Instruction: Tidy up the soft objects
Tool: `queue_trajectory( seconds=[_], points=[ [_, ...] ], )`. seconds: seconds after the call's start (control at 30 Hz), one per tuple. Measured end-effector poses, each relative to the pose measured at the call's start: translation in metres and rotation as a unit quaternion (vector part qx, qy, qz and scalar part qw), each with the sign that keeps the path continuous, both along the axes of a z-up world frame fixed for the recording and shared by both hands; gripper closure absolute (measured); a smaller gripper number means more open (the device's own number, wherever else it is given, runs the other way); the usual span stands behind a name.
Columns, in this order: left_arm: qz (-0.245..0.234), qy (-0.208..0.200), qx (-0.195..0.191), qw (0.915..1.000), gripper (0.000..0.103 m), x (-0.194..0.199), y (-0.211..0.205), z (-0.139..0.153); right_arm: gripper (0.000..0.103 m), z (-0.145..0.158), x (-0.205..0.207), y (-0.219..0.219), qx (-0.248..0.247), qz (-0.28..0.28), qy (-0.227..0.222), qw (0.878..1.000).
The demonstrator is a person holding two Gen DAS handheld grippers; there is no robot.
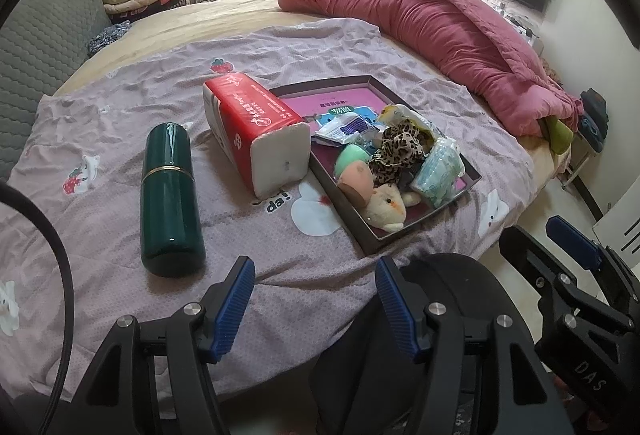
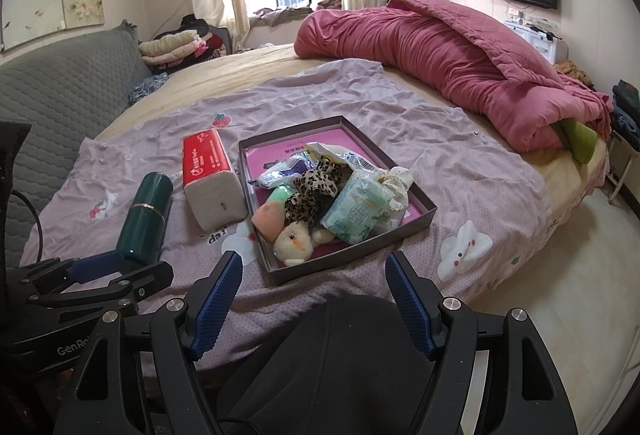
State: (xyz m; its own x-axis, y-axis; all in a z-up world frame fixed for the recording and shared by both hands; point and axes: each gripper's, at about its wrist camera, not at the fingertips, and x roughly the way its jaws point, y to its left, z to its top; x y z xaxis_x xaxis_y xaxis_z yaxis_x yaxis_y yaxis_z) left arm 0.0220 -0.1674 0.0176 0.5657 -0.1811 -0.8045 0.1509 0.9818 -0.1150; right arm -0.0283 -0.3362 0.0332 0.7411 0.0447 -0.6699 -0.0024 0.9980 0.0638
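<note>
Both my grippers, left (image 1: 316, 299) and right (image 2: 314, 299), hang agape and empty, the soft-toy tray (image 2: 420, 223) ahead, seemingly nearer my right.

A dark green metal flask (image 1: 170, 197) lies beside a red-and-white tissue pack (image 1: 256, 127). The leopard-print fabric scrunchie (image 1: 396, 151) sits in a pink-lined dark cardboard tray (image 1: 404, 235).

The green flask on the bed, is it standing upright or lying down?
Lying down. The green flask rests on its side on the purple sheet, beside the red tissue pack.
</note>
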Motion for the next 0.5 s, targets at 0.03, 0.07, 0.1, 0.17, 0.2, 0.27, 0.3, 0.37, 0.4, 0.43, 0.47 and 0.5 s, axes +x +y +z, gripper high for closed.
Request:
queue_trajectory(
  seconds=[0.03, 0.07, 0.1, 0.17, 0.2, 0.27, 0.3, 0.37, 0.4, 0.43, 0.47, 0.5],
  points=[
    [0.000, 0.000, 0.001, 1.0000, 0.041, 0.000, 0.000, 0.000, 0.028, -0.001, 0.000, 0.000, 0.000, 0.000, 0.000, 1.000],
    [0.001, 0.000, 0.000, 1.0000, 0.041, 0.000, 0.000, 0.000, 0.028, -0.002, 0.000, 0.000, 0.000, 0.000, 0.000, 1.000],
    [0.001, 0.000, 0.000, 1.0000, 0.041, 0.001, -0.001, 0.000, 0.028, -0.001, 0.000, 0.000, 0.000, 0.000, -0.001, 1.000],
    [0.003, -0.002, -0.001, 1.0000, 0.041, 0.000, 0.001, 0.001, 0.028, -0.001, 0.000, 0.001, 0.000, 0.000, -0.001, 1.000],
    [0.005, -0.002, -0.003, 1.0000, 0.041, 0.001, 0.002, 0.000, 0.028, -0.002, 0.000, 0.001, 0.000, 0.001, -0.001, 1.000],
    [0.005, -0.003, -0.009, 0.9999, 0.041, 0.001, 0.005, 0.000, 0.028, 0.000, -0.001, 0.001, -0.003, 0.002, -0.004, 1.000],
    [0.006, -0.004, -0.012, 0.9999, 0.041, 0.001, 0.007, 0.001, 0.028, 0.001, -0.001, 0.004, -0.006, 0.006, -0.008, 1.000],
    [0.008, -0.007, -0.024, 0.9997, 0.041, 0.001, 0.015, 0.002, 0.028, 0.006, -0.001, 0.012, -0.021, 0.019, -0.017, 0.999],
    [0.011, -0.010, -0.027, 0.9995, 0.041, 0.001, 0.021, 0.004, 0.028, 0.010, -0.001, 0.020, -0.029, 0.032, -0.025, 0.999],
    [0.020, -0.018, -0.029, 0.9992, 0.041, 0.002, 0.033, 0.007, 0.028, 0.015, 0.000, 0.032, -0.033, 0.052, -0.032, 0.998],
    [0.033, -0.023, -0.033, 0.9986, 0.041, 0.003, 0.047, 0.010, 0.028, 0.020, 0.002, 0.044, -0.035, 0.072, -0.038, 0.996],
    [0.045, -0.024, -0.036, 0.9980, 0.041, 0.004, 0.059, 0.011, 0.028, 0.023, 0.005, 0.054, -0.037, 0.087, -0.042, 0.995]
  ],
)
